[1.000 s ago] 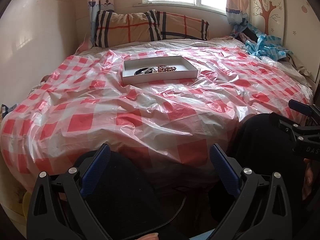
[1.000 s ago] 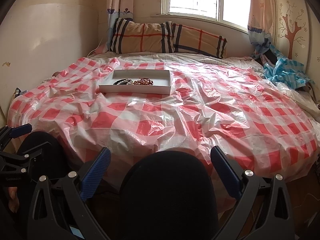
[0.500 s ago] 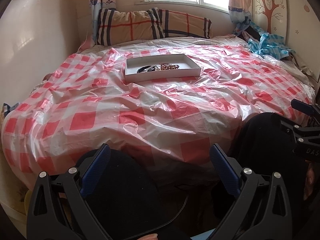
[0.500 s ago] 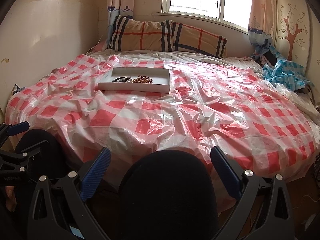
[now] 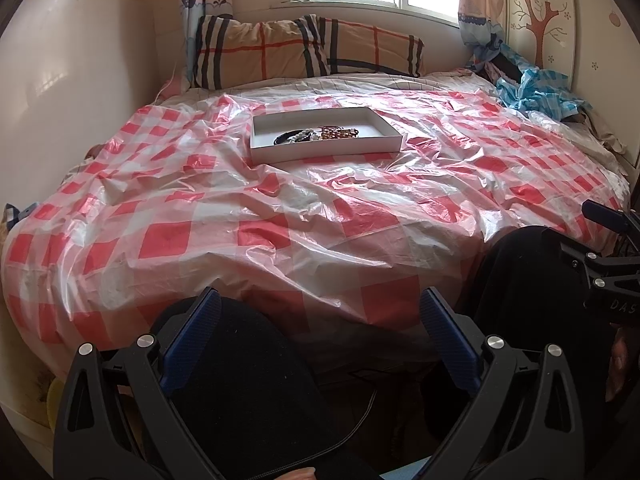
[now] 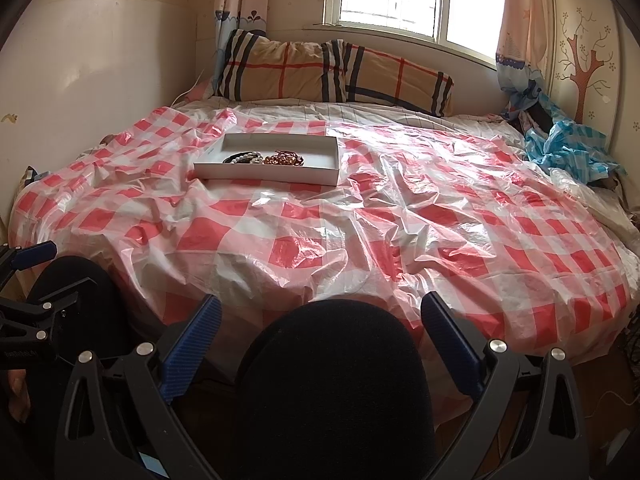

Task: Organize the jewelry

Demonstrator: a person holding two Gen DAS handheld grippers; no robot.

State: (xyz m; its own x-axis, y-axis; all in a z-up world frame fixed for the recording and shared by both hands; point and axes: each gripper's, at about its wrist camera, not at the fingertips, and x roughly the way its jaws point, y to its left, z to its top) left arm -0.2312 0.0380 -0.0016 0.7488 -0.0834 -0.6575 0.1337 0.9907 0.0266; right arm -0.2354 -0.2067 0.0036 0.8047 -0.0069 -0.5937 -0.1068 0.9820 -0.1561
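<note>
A shallow white box (image 5: 264,148) sits on the bed's far middle, also in the right wrist view (image 6: 320,172). Inside lie beaded bracelets (image 5: 316,134): a dark one, a white pearl one and amber ones (image 6: 284,158). My left gripper (image 5: 318,304) is open and empty, held low over my dark-clothed knees before the bed's near edge. My right gripper (image 6: 320,308) is open and empty at the same height, to the right of the left one. Both are far from the box.
A red-and-white checked plastic sheet (image 5: 280,216) covers the bed. Plaid pillows (image 5: 304,52) lie under the window. Crumpled blue cloth (image 5: 536,92) is at the far right corner. A wall runs along the bed's left side.
Both grippers have tilted down and back a little, so the bed and box sit slightly lower and farther in view. Jaws stay open.
</note>
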